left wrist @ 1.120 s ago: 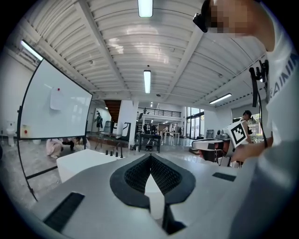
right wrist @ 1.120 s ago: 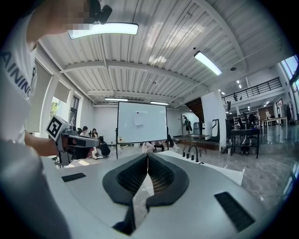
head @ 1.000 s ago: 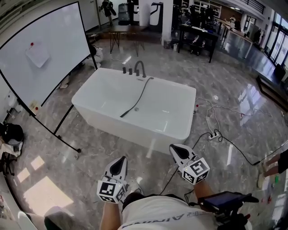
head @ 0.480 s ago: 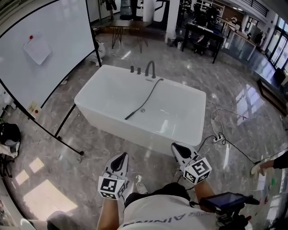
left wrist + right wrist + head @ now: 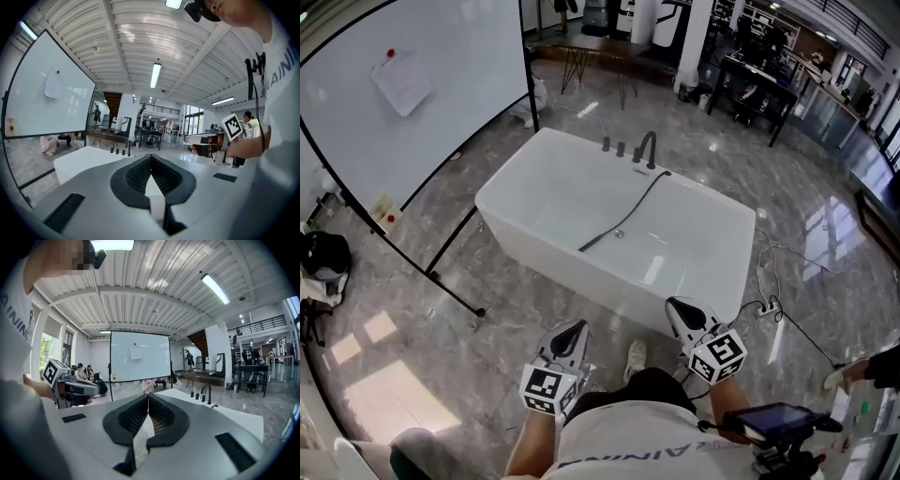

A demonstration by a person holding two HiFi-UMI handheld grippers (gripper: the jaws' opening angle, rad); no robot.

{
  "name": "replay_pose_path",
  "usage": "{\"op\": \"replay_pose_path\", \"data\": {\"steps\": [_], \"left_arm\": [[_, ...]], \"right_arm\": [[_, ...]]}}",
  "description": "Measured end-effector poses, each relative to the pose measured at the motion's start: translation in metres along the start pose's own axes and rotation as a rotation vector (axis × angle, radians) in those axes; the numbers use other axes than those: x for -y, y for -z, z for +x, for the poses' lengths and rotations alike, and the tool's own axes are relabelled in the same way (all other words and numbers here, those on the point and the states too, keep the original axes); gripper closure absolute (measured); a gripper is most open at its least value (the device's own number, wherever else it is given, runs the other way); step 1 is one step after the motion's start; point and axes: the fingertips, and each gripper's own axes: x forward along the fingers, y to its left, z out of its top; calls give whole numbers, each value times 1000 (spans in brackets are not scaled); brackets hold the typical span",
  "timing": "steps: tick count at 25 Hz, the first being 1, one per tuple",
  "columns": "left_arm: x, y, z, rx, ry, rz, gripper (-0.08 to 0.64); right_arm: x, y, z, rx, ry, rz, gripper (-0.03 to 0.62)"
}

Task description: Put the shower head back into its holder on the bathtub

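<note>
Shower head (image 5: 589, 245): is lying on the bottom of the bathtub (image 5: 581, 281), near its middle, with neither gripper touching it.
Hose (image 5: 639, 199): black, is running from the far rim just beside the faucet (image 5: 649, 148) down across the tub's bottom to the shower head.
Holder: I cannot tell which of the fittings on the far rim it is.
Bathtub: white, is standing on the grey marble floor (image 5: 441, 281), its near wall facing the person.
Faucet: black and curved, is standing upright on the far rim with two small black knobs (image 5: 613, 145) beside it.
Left gripper (image 5: 574, 328): is pointing toward the tub, apart from it, its jaws pressed together with nothing between them.
Right gripper (image 5: 677, 307): is pointing the same way, near the tub's near wall, its jaws closed and empty too.
Whiteboard (image 5: 441, 56): is standing on black legs left of the tub, a sheet of paper (image 5: 401, 82) pinned to it.
Power strip (image 5: 769, 305): is lying on the floor right of the tub, among loose cables.
</note>
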Motion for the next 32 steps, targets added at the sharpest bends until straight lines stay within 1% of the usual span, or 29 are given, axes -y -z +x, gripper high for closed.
{"op": "replay_pose_path", "data": {"steps": [3, 7, 13, 19, 23, 26, 29, 32], "left_arm": [[-21, -10, 19, 3, -20, 14, 544], [-48, -25, 52, 8, -42, 23, 543], [-70, -48, 128, 12, -55, 15, 543], [-67, -75, 216, 17, -71, 36, 544], [-68, -78, 265, -11, -79, 80, 543], [-74, -75, 290, -43, -83, 93, 543], [-78, -76, 311, -61, -76, 74, 544], [-91, -80, 331, -68, -63, 68, 543]], "right_arm": [[14, 3, 25, -3, -16, 19, 580], [43, -5, 59, 11, -36, 19, 580], [116, -21, 102, 34, -46, 21, 580], [209, -32, 129, 48, -65, 25, 580], [258, -33, 148, 61, -64, 50, 580], [281, -26, 166, 60, -67, 101, 580], [296, -17, 174, 50, -72, 136, 580], [314, -11, 187, 38, -53, 158, 580]]}}
